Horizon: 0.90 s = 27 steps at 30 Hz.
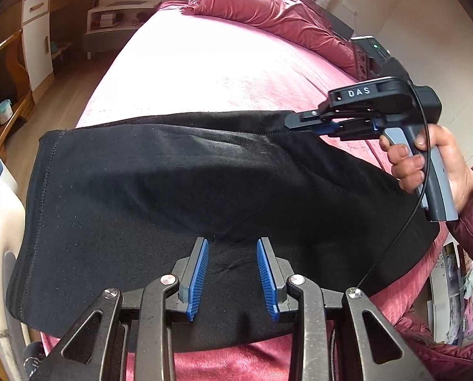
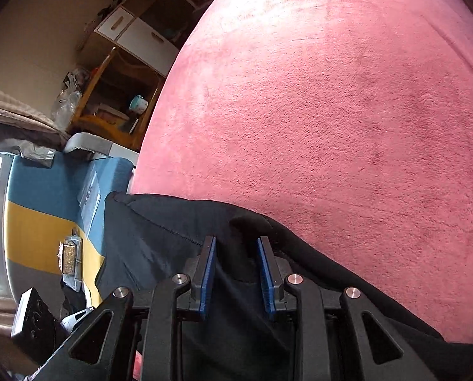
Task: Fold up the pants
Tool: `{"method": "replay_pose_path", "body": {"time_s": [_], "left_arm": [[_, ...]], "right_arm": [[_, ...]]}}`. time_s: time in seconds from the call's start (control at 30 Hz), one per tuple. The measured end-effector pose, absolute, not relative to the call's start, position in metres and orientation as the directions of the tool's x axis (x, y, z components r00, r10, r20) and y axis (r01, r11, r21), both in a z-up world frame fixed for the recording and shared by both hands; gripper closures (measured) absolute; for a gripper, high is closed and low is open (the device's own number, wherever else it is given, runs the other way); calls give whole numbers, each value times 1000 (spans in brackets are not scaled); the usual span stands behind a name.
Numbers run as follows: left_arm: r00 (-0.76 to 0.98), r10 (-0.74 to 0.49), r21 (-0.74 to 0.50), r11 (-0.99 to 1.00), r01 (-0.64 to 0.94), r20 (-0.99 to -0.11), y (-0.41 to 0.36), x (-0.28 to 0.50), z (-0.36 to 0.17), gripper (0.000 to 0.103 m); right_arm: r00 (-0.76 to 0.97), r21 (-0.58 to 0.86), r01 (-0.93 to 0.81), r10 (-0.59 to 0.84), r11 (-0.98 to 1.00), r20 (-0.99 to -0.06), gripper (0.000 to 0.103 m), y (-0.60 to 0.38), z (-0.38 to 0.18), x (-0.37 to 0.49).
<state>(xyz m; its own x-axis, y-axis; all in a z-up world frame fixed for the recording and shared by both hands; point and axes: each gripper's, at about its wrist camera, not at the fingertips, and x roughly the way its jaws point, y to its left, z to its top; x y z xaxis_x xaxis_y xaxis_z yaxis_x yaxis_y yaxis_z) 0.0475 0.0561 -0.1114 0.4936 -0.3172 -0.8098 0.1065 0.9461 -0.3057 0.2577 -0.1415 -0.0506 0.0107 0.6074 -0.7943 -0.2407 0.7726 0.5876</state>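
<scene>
Start at nine o'clock in your left wrist view: the stitched hem of the black pants (image 1: 179,184) sits there, and the garment spreads across the near end of the pink bed (image 1: 185,73), already doubled into a broad band. At six o'clock your left gripper (image 1: 233,273) hovers over the cloth with its blue pads apart; fabric lies under the gap, but I cannot tell whether any is pinched. Moving toward three o'clock, your right gripper (image 1: 295,120) bites the far upper edge of the pants, your hand (image 1: 426,162) wrapped round its handle. The risk lies there: the hold looks like a thin bite close to the edge, so a quick swing could pull the cloth free, or lift one layer only and leave the fold crooked. The left side could also drag a wrinkle across the middle if it presses while the right pulls. The right wrist view adds what the left cannot: at six o'clock a raised ridge of black cloth runs up between the narrowly parted pads of the right gripper (image 2: 236,273), and clear pink bedding fills twelve to three o'clock, room to lay the fold. It shows nothing of the hem or the left gripper; only the left view gives the whole garment.
</scene>
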Motion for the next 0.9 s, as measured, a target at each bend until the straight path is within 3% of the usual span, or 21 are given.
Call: {"method": "replay_pose_path", "body": {"time_s": [0.03,0.13,0.23,0.5,0.6,0.7,0.8,0.9], "left_arm": [[496,-315,-303,947,106,-809,57,47,-112,71],[489,-302,-293,951,97,-818,57,47,-115,71],[424,-273,-283,958,41,-864,63,49,-136,71],[428,-272,-299,954,3,-862,63,44,-140,72],[434,-303,-342,940,-11,-848,70,43,-129,69],[468,-310,-383,922,-66,-827,93,38,-114,64],[497,-311,-435,887,-155,-810,133,31,-100,61],[532,-288,-486,829,-277,-796,184,11,-88,61]], "right_arm": [[12,583,-252,605,772,-796,94,-139,-45,256],[112,527,-299,578,795,-808,97,-134,-26,255],[179,518,-242,563,820,-807,98,-146,-29,264],[170,419,-237,462,876,-870,98,-128,-65,270],[182,414,-254,463,874,-867,93,-131,-51,265],[227,410,-245,463,878,-857,81,-140,-29,252],[278,428,-245,486,870,-828,78,-149,-5,234],[304,438,-276,510,856,-805,69,-151,15,204]]}}
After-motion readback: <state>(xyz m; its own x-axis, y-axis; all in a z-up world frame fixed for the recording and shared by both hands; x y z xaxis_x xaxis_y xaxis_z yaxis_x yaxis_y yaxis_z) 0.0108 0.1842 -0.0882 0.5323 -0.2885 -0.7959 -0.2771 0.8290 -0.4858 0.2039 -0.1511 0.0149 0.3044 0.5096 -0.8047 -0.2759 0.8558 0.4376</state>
